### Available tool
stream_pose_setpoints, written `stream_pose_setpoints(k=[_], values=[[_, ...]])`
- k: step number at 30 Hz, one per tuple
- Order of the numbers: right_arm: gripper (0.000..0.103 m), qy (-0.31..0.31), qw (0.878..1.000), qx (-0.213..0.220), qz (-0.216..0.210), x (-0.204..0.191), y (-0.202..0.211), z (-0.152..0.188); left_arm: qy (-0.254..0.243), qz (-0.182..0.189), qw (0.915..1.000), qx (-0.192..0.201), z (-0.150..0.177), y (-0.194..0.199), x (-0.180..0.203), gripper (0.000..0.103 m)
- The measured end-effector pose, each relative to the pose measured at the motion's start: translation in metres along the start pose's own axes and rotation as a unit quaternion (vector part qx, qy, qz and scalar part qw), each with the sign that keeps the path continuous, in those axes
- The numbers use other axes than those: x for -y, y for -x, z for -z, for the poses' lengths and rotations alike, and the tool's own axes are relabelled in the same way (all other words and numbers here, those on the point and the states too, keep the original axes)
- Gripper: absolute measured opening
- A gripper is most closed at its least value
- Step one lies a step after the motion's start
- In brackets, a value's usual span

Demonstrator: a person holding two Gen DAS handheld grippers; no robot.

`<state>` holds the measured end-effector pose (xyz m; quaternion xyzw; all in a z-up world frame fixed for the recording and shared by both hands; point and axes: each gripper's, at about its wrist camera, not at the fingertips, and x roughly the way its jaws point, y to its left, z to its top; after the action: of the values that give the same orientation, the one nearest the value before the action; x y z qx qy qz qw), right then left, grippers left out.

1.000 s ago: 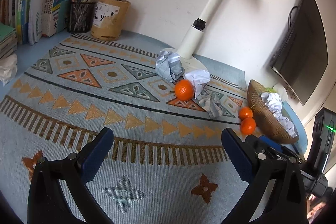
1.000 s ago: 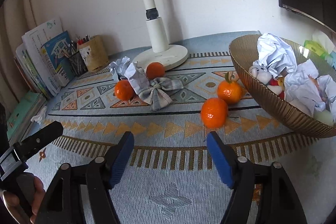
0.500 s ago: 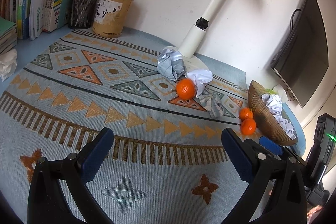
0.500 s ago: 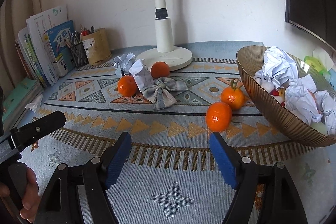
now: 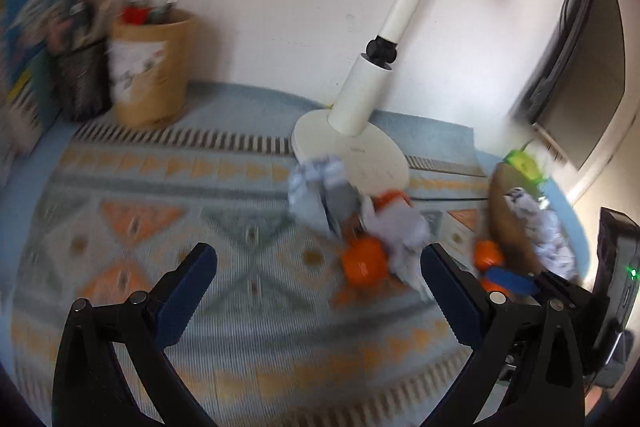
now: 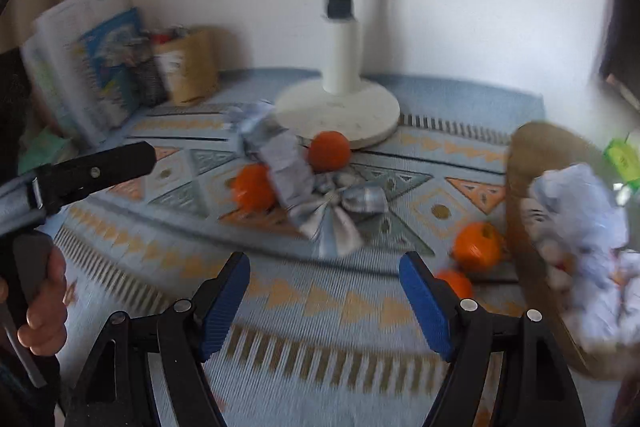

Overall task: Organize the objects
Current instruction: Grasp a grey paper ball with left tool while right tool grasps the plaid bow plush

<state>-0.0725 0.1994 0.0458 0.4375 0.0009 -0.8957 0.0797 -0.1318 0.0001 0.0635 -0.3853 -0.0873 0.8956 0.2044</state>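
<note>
Several oranges lie on the patterned mat: one (image 6: 254, 187) beside a crumpled grey paper (image 6: 280, 155), one (image 6: 330, 151) by the lamp base, and two (image 6: 478, 245) next to the brown bowl (image 6: 528, 171). A plaid bow (image 6: 344, 211) lies between them. My right gripper (image 6: 324, 267) is open and empty, just short of the bow. My left gripper (image 5: 318, 259) is also open and empty, with the nearest orange (image 5: 364, 265) and white paper (image 5: 400, 231) just beyond its right finger. Both views are blurred.
A white lamp base (image 5: 352, 147) stands behind the pile. A tan pen cup (image 5: 148, 67), a mesh holder (image 5: 82, 83) and books (image 6: 88, 67) line the back left. The bowl holds crumpled paper (image 6: 576, 211). A monitor (image 5: 580, 87) hangs at the right.
Both grippers have moved forward over the mat toward the pile by the lamp, which now looks larger and closer. Both stay open and empty.
</note>
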Motion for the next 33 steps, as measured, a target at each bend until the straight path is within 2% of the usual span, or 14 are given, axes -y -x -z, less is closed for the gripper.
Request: stream_pose_setpoints(k=[2,8,9,10,11,13,14,15,18,20,24,27,30,33], values=[[0.068,-0.021,1.000,-0.014,-0.008,0.006,-0.024,-0.009,-0.017,0.020,0.9996,-0.012,-0.010,-0.029,-0.002,0.098],[0.068,-0.008,1.000,-0.004,0.005,0.004,-0.044,-0.017,0.007,0.073,0.9949,-0.069,-0.020,-0.083,-0.018,0.092],[0.065,-0.003,1.000,-0.005,0.007,0.004,-0.048,-0.018,0.007,0.079,0.9942,-0.073,-0.021,-0.088,-0.019,0.090],[0.055,0.000,1.000,-0.006,0.003,0.004,-0.051,-0.018,-0.002,0.075,0.9946,-0.071,-0.020,-0.089,-0.017,0.088],[0.048,0.004,1.000,-0.010,0.001,0.003,-0.055,-0.017,-0.008,0.071,0.9950,-0.070,-0.021,-0.090,-0.015,0.084],[0.047,0.017,1.000,0.001,0.010,-0.001,-0.055,-0.016,-0.016,0.076,0.9941,-0.075,-0.021,-0.093,-0.011,0.079],[0.039,0.022,1.000,0.003,0.008,-0.003,-0.054,-0.015,-0.020,0.073,0.9945,-0.073,-0.021,-0.093,-0.009,0.062],[0.031,0.024,1.000,0.005,0.003,-0.004,-0.053,-0.014,-0.017,0.076,0.9939,-0.078,-0.021,-0.095,-0.008,0.053],[0.024,0.027,0.999,0.013,0.011,-0.006,-0.050,-0.014,-0.011,0.075,0.9946,-0.070,-0.022,-0.092,-0.011,0.048],[0.020,0.021,1.000,0.018,0.013,-0.004,-0.048,-0.014,-0.015,0.056,0.9969,-0.053,-0.021,-0.083,-0.010,0.048],[0.020,0.011,0.999,0.042,0.027,-0.001,-0.033,-0.016,-0.003,0.064,0.9976,-0.024,-0.025,-0.051,-0.009,0.048],[0.020,0.001,0.998,0.058,0.002,0.001,-0.002,-0.011,-0.004,0.061,0.9981,-0.012,-0.015,-0.012,-0.001,0.048],[0.020,0.006,0.997,0.069,-0.025,-0.003,0.036,0.009,-0.008,0.052,0.9986,-0.011,0.017,0.026,0.017,0.048],[0.020,0.009,0.997,0.052,-0.053,-0.006,0.061,0.043,0.006,0.031,0.9992,-0.026,0.071,0.055,0.037,0.049]])
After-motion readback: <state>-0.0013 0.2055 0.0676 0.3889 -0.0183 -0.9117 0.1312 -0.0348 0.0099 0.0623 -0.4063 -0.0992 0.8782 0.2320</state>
